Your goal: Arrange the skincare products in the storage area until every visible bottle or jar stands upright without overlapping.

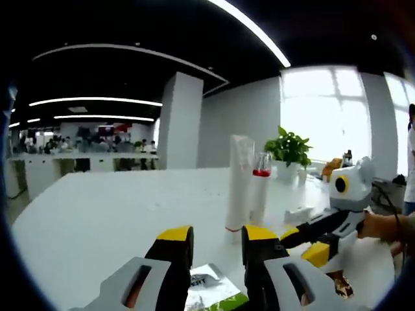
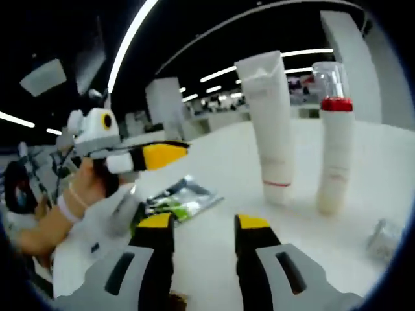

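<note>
Yellow-tipped fingers [image 2: 155,228] of the right gripper [image 2: 204,227] stand parted and empty, short of the white tube [image 2: 268,123] and the red-collared pump bottle [image 2: 334,155], both upright near mid-bench [image 2: 389,162], just beside each other. Soft and tall on a narrow cap, the tube could topple under a sideways nudge and knock its neighbour. A glossy sachet [image 2: 185,197] lies flat; something clear, perhaps a cap [image 2: 384,238], rests nearby. The left gripper [image 1: 217,234] is likewise open, holding nothing.

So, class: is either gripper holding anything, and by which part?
Nothing is held. The left gripper and right gripper are both open; the tube and pump bottle stand untouched.
</note>
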Demonstrator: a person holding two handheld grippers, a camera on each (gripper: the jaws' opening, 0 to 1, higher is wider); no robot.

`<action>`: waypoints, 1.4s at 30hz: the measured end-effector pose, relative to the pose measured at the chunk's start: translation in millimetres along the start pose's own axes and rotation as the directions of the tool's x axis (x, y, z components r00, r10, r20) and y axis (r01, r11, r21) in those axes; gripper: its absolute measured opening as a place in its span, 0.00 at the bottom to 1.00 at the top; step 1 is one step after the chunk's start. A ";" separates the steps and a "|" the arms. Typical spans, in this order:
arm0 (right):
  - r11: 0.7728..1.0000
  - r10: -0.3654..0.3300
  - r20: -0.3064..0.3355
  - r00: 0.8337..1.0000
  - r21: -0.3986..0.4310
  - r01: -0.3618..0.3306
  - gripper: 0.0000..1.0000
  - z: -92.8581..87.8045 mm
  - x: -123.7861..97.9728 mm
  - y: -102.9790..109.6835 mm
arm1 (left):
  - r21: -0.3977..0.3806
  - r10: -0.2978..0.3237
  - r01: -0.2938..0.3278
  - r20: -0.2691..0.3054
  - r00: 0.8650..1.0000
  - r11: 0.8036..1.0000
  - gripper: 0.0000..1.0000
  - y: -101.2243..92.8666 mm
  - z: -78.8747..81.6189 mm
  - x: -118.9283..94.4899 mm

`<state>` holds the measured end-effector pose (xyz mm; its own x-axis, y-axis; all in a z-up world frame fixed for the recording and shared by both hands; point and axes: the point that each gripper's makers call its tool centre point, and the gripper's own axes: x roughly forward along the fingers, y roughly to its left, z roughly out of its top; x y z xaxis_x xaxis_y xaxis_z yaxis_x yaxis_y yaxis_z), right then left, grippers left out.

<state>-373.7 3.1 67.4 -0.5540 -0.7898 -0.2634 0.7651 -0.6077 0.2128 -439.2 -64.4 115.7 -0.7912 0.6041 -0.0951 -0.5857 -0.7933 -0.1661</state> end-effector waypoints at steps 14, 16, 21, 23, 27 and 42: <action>0.972 0.141 -0.097 0.985 -0.176 -0.157 0.45 4.0 60.5 103.5 | -0.236 0.150 -0.063 0.368 0.918 0.970 0.41 71.5 75.3 -67.0; 0.965 0.147 -0.157 0.977 -0.194 -0.176 0.45 -0.5 77.7 112.9 | -0.253 0.240 -0.149 0.383 0.892 0.956 0.42 92.1 77.6 -79.8; 0.976 0.095 -0.305 0.948 -0.157 -0.149 0.45 -12.8 113.9 115.6 | -0.411 0.444 -0.264 0.441 0.780 0.873 0.48 144.6 71.7 -113.5; 0.978 0.076 -0.343 0.936 -0.157 -0.136 0.44 -14.5 123.9 114.1 | -0.435 0.474 -0.277 0.451 0.757 0.857 0.47 152.9 67.9 -119.0; 0.979 0.031 -0.397 0.917 -0.171 -0.108 0.37 -17.0 135.8 111.1 | -0.465 0.475 -0.258 0.443 0.761 0.847 0.47 157.2 63.8 -117.4; 0.959 -0.089 -0.585 0.806 -0.270 -0.090 0.20 -37.7 142.5 114.5 | -0.445 0.441 -0.223 0.480 0.758 0.867 0.46 147.0 74.3 -116.5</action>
<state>-352.6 -175.9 18.7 -0.3230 -0.5336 -0.7817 0.8719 -0.4891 -0.0264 -446.2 -257.1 175.4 -0.9427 0.0716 0.3258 -0.2534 -0.7887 -0.5601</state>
